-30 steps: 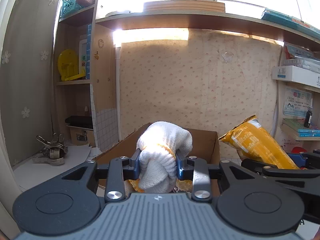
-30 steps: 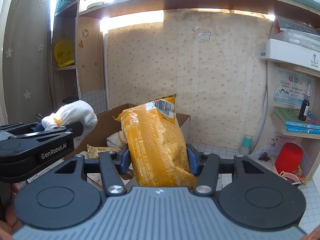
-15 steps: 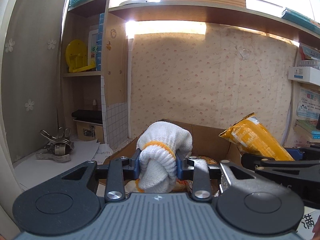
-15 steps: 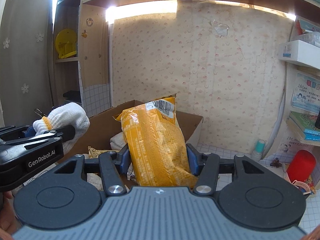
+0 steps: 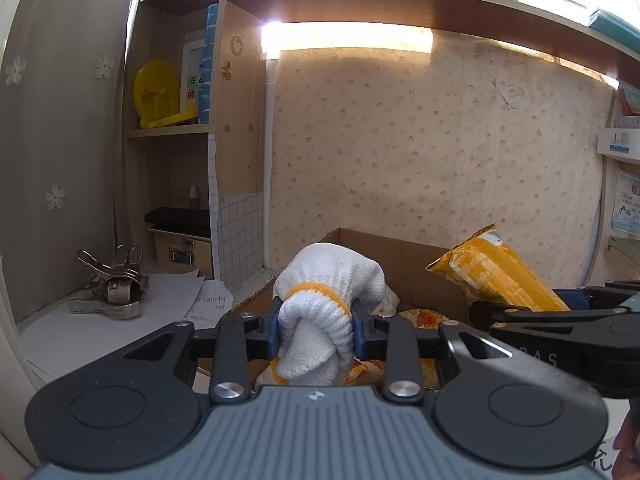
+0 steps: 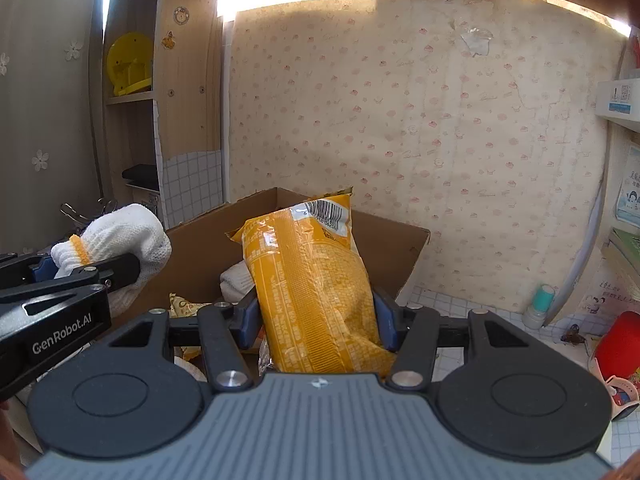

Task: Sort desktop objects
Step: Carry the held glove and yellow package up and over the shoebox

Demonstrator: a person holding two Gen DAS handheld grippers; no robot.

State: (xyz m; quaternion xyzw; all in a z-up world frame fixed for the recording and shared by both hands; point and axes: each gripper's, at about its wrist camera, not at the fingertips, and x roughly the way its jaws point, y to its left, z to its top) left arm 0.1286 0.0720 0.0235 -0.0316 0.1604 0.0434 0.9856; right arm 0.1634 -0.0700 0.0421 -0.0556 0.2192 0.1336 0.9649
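Patterned wallpaper [image 6: 440, 120] backs both views. A white glove [image 5: 320, 320] is clamped in the left hand-held gripper [image 5: 313, 330], a yellow snack bag [image 6: 316, 300] in the right hand-held gripper [image 6: 318, 316], both over the cardboard box [image 6: 200, 248]. Metal clips [image 5: 112, 288] are plainly shown only in the left view, a red cup [image 6: 616, 344] only in the right.

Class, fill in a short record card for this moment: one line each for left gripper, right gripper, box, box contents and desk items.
left gripper: shut on white glove, held in front of the box
right gripper: shut on yellow snack bag, barcode end up
box: open cardboard, against the wallpapered wall
box contents: another white glove, yellow packets
desk items: metal clips on papers, red cup
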